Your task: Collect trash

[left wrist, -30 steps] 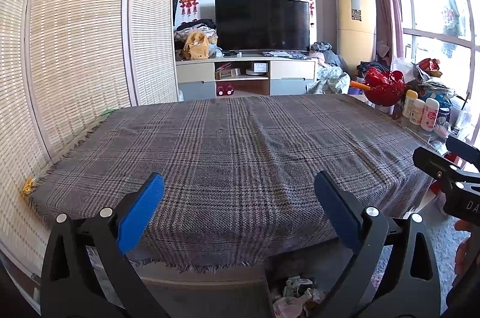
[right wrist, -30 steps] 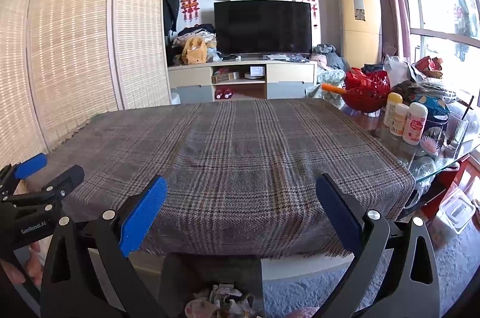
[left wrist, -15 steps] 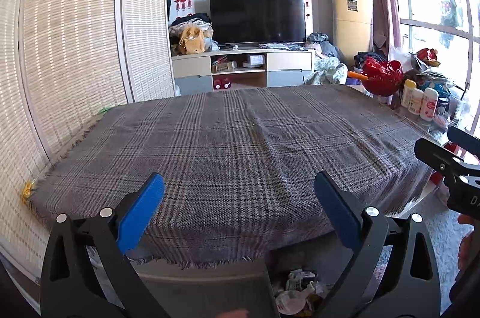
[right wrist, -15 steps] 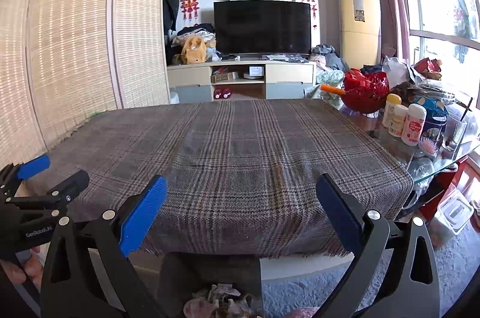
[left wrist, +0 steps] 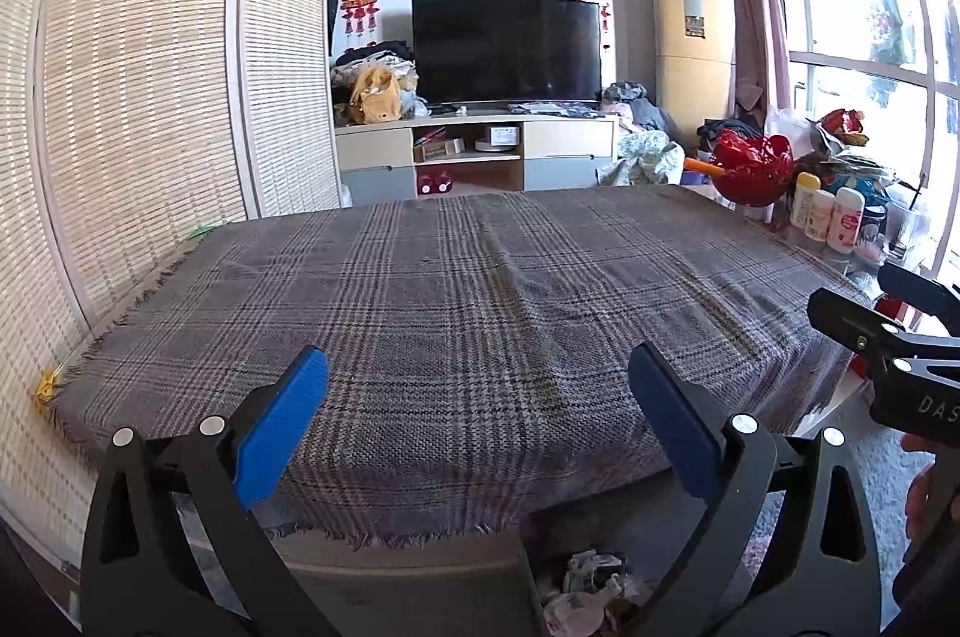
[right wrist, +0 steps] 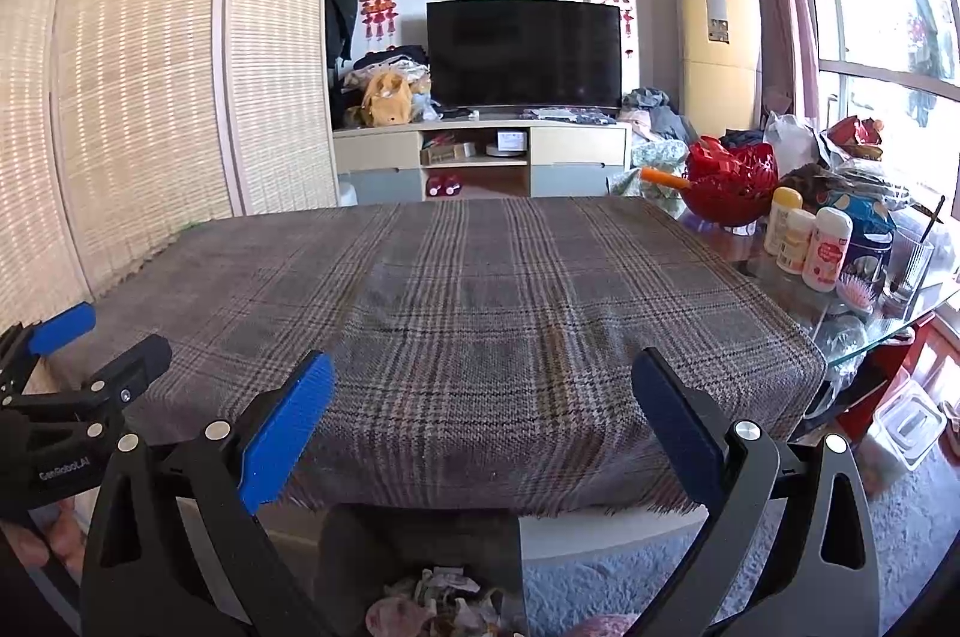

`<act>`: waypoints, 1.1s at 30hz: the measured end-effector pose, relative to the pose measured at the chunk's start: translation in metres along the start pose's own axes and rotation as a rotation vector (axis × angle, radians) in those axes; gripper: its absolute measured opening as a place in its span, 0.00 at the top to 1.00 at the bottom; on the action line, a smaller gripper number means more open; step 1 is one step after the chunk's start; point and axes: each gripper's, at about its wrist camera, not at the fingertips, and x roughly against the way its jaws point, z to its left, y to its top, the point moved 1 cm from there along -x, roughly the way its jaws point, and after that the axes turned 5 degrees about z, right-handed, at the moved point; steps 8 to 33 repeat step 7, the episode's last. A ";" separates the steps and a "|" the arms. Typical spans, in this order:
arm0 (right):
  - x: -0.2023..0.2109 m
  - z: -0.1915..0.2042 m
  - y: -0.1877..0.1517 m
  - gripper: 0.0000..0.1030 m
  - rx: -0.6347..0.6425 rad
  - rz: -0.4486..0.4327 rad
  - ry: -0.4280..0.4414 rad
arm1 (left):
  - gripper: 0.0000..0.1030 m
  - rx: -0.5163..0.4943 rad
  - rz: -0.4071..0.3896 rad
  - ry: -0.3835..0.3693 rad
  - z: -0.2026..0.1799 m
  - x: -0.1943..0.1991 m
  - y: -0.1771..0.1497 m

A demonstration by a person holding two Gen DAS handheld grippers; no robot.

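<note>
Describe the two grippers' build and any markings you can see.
Both are black plastic. The left gripper and right gripper each have two angled fingers with blue pads, silver rivets and triangular cutouts. White lettering reads "GenRoboAI" on the left body, "DAS" partly visible on the right.

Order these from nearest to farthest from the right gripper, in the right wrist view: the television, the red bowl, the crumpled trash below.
From the right gripper:
1. Crumpled trash, just below, under the near table edge.
2. Red bowl, right side, at the table's far corner.
3. Television, against the back wall.
</note>
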 end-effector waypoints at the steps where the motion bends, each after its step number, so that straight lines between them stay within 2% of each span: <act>1: 0.000 0.000 0.000 0.03 -0.001 -0.001 -0.001 | 0.08 0.004 0.003 0.002 0.001 -0.001 0.000; 7: 0.001 -0.002 0.000 0.03 -0.005 -0.004 -0.002 | 0.08 0.013 0.008 0.022 0.005 -0.001 0.003; 33: 0.001 -0.002 0.000 0.03 -0.005 -0.004 -0.002 | 0.08 0.013 0.008 0.022 0.005 -0.001 0.003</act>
